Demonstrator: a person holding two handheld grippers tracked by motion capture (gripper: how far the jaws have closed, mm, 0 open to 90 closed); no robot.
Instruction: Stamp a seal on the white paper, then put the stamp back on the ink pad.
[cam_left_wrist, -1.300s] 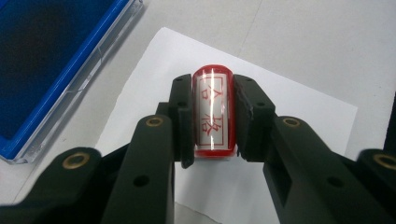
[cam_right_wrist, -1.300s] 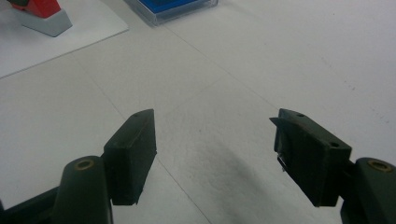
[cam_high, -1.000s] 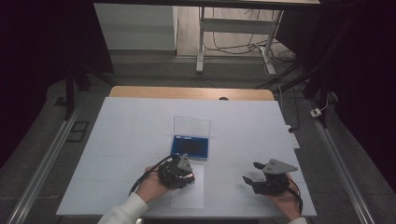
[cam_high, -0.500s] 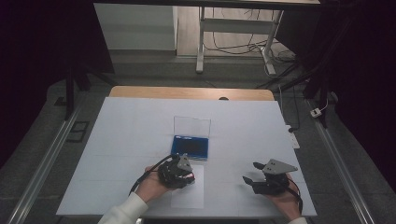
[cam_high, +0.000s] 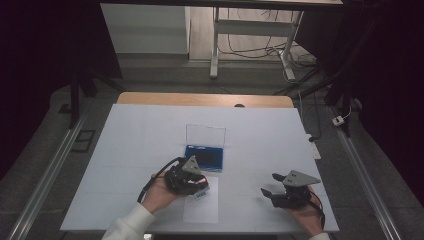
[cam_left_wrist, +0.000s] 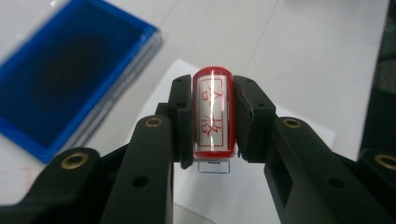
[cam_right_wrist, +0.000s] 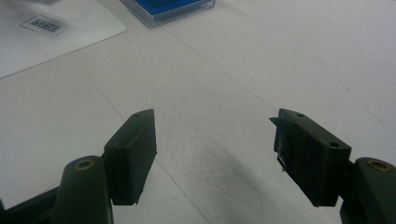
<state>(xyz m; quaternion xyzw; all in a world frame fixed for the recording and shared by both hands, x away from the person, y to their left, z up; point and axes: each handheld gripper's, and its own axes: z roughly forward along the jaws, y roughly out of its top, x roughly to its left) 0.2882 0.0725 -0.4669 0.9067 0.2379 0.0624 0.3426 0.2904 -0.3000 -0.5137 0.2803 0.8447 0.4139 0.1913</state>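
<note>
item: red stamp (cam_left_wrist: 213, 114), clamped in left gripper (cam_left_wrist: 211, 122) over white sheet (cam_high: 201, 207), just beside blue ink pad (cam_high: 204, 157). right gripper (cam_right_wrist: 215, 154): jaws wide, empty. progress: one blue-framed mark on sheet (cam_right_wrist: 42, 25); seemingly mid-stamping. stamp lettering legible in left gripper view; high view too coarse.

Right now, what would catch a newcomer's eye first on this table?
The red stamp clamped upright in the left tongs, above a white paper sheet. Just beyond sits the blue ink pad, its clear lid raised. The right tongs hang open and empty near the table's front right.
</note>
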